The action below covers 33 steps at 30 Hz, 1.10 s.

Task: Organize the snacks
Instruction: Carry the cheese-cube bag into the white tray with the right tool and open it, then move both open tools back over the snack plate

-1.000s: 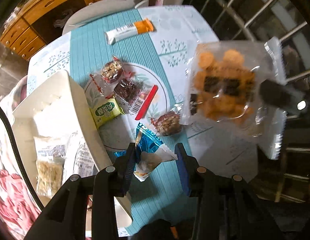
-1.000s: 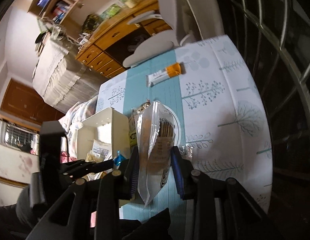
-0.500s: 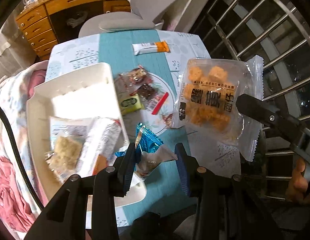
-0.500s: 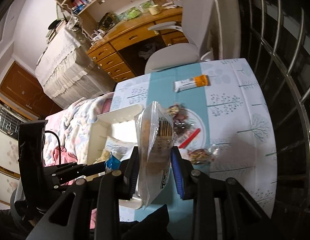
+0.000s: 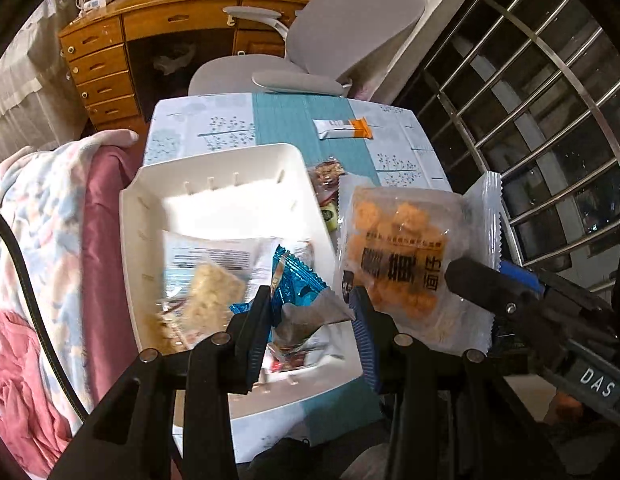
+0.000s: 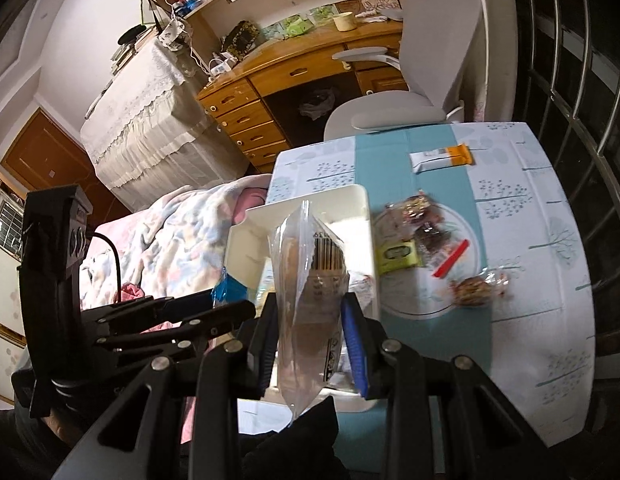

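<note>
Left gripper (image 5: pixel 312 316) pinches a crinkly blue packet (image 5: pixel 295 280) over the white bin (image 5: pixel 127 240); right gripper (image 6: pixel 310 340) clamps a light, crushable cracker bag (image 6: pixel 310 276), best held by its seam

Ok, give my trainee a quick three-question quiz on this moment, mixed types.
1. True or false: the left tool grips a blue snack packet.
2. What does the right tool hold? A) orange bar B) clear bag of orange crackers C) green packet
3. Fill in: the orange-ended bar lies on the ___.

Key: 1 true; 2 B; 3 table, beyond the white bin.
</note>
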Each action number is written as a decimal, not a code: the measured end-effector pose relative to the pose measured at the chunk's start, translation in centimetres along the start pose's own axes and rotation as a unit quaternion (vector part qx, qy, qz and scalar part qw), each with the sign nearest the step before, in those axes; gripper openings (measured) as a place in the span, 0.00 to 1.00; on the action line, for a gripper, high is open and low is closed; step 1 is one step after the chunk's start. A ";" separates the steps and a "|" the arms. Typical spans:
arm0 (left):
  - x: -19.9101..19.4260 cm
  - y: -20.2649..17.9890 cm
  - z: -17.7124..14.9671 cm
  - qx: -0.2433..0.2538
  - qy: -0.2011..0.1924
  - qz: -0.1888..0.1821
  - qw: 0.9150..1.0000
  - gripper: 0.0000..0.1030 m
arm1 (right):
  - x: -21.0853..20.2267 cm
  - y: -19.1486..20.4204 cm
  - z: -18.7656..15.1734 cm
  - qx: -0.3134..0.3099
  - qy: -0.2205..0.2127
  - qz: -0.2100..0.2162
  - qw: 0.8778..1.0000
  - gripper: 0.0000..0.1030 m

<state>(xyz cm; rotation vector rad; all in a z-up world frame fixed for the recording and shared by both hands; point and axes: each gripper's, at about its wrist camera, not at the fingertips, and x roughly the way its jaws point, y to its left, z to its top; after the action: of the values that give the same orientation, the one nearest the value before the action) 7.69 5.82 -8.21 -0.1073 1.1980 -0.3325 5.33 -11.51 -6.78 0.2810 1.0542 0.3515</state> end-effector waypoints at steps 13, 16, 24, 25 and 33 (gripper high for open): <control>-0.6 5.7 -1.8 0.011 -0.001 0.019 1.000 0.60 | 2.9 2.8 -2.9 0.067 -0.015 0.020 0.997 0.43; -1.3 6.2 -2.1 0.012 -0.010 0.013 1.000 0.70 | 2.7 2.6 -3.1 0.079 -0.027 0.013 0.996 0.47; -1.8 6.7 -2.0 0.008 -0.006 0.007 1.000 0.75 | 2.7 1.7 -3.5 0.097 -0.032 -0.002 0.995 0.47; -1.9 6.6 -1.8 0.006 -0.002 0.008 1.000 0.75 | 2.6 1.5 -3.6 0.099 -0.034 -0.005 0.995 0.47; -2.0 5.1 -0.5 0.015 0.004 -0.010 1.000 0.79 | 2.9 -0.7 -4.3 0.096 -0.026 -0.036 0.994 0.47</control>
<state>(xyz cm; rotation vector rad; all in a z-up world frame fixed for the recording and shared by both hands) 7.60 11.28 -7.85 -0.0919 1.1989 -0.3692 2.95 -10.68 -11.39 0.4205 1.0463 0.1762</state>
